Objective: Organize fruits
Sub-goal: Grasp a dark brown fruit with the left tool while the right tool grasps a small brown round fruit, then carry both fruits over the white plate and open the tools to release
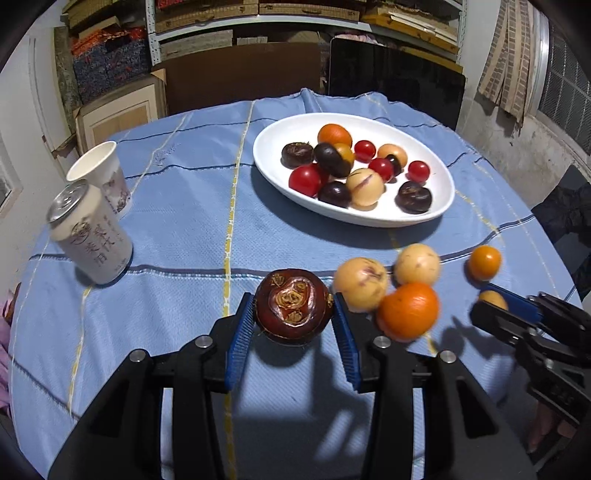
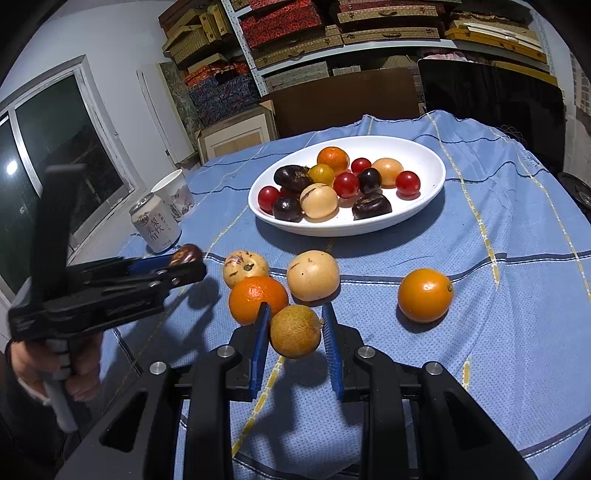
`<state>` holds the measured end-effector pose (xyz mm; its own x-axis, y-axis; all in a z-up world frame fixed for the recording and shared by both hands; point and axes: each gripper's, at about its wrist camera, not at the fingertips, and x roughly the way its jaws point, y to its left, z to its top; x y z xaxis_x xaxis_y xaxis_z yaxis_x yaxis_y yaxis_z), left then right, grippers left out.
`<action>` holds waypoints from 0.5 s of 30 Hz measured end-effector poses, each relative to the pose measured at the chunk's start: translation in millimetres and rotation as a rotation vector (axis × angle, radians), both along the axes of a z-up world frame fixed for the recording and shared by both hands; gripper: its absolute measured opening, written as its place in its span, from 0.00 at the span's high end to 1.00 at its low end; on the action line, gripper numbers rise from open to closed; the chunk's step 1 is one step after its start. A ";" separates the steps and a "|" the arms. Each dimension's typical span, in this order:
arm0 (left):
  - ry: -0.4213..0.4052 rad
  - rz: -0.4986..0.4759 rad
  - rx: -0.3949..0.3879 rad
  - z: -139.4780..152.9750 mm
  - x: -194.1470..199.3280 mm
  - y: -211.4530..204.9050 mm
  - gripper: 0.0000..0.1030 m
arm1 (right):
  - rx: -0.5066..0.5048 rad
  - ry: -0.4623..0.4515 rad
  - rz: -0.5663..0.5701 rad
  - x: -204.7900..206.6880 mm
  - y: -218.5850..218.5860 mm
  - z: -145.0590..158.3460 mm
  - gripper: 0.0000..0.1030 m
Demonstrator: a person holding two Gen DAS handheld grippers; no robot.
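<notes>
My left gripper (image 1: pixel 294 312) is shut on a dark brown water chestnut (image 1: pixel 294 305) and holds it above the blue cloth; it also shows in the right wrist view (image 2: pixel 186 254). My right gripper (image 2: pixel 294 332) is shut on a small speckled yellow-brown fruit (image 2: pixel 294 330), seen in the left view as well (image 1: pixel 493 299). A white oval plate (image 1: pixel 273 136) at the back holds several fruits. Two pale yellow fruits (image 1: pixel 360 282) (image 1: pixel 416 263) and two oranges (image 1: pixel 408 311) (image 1: pixel 484 262) lie loose on the cloth between the grippers.
A drink can (image 1: pixel 90 232) and a paper cup (image 1: pixel 101 175) stand at the left of the round table (image 1: pixel 184 240). Shelves of boxes (image 2: pixel 332 33), a cardboard box (image 1: pixel 118 110) and a dark chair back (image 1: pixel 395 81) stand behind the table.
</notes>
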<state>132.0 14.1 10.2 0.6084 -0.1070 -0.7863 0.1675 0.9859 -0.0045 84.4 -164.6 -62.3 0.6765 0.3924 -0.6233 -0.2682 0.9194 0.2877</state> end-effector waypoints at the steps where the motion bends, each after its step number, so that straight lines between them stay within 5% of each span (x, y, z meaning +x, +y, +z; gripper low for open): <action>1: 0.000 0.001 -0.012 3.0 -3.8 -2.1 0.60 | 0.002 0.000 -0.006 -0.1 -1.1 0.4 0.73; 15: -0.085 -0.077 -0.008 47.1 -11.1 -47.1 0.60 | -0.032 -0.072 -0.068 8.7 -29.3 50.4 0.73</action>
<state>120.9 -33.0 57.3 0.6629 -0.1622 -0.7310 0.2430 0.9700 0.0051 93.1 -193.9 -11.9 0.7446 0.3246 -0.5833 -0.2238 0.9446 0.2400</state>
